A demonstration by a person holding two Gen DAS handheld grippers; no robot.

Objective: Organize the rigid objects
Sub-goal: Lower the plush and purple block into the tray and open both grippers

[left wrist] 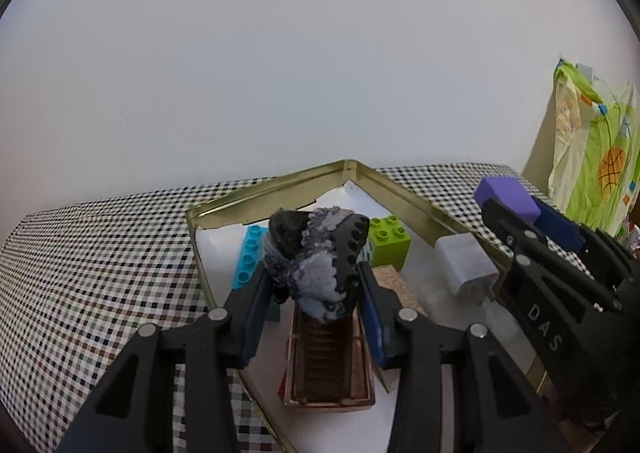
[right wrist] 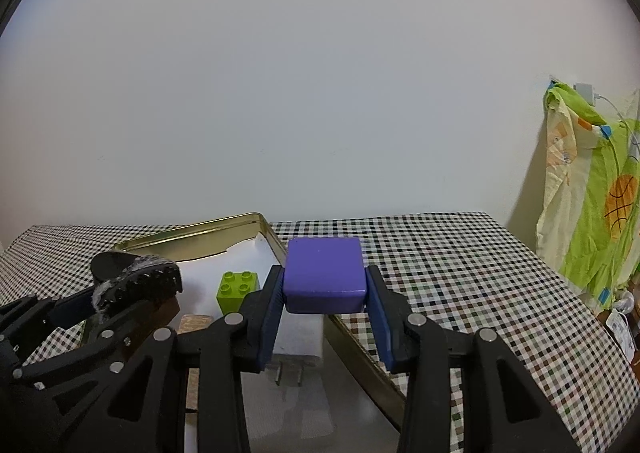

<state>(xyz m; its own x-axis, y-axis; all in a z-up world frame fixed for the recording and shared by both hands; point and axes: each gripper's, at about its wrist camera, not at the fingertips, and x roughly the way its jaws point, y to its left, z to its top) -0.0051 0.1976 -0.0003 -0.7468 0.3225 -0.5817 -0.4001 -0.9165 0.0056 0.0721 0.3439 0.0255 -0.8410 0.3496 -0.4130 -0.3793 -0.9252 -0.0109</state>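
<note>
The worktop (right wrist: pixel 460 273) has a cloth with small black, white and brown checks. Behind it is a plain white wall (right wrist: pixel 320 93). At the far right hangs a green and yellow cloth (right wrist: pixel 600 213) with an orange ball drawn on it.

A shallow gold tin (left wrist: pixel 280 183) sits on the worktop, lined with white paper. Inside it are a green toy brick (left wrist: pixel 389 241), a blue toy brick (left wrist: pixel 249 257), a white plug (left wrist: pixel 466 267), a brown box (left wrist: pixel 328 357) with ribbed lines inside, and a small speckled tan block (left wrist: pixel 396 283) just past the brown box.

The left tool (left wrist: pixel 314 281) is clamped on a hair clip (left wrist: pixel 316 253). The clip is black and grey with a row of teeth, and the blue pads (left wrist: pixel 256 313) press on both of its sides. The clip is held up above the tin, right over the far end of the brown box. In the right view the left tool comes in from the left, and the clip hangs over the left part of the tin.

The right tool (right wrist: pixel 324 305) is clamped on a purple block (right wrist: pixel 324 273). Its blue pads (right wrist: pixel 378 317) squeeze the block from the left and the right. The block is in the air over the right edge of the tin, with the white plug below it and the green toy brick a little to its left.

The two tools are side by side, near each other but not touching.
</note>
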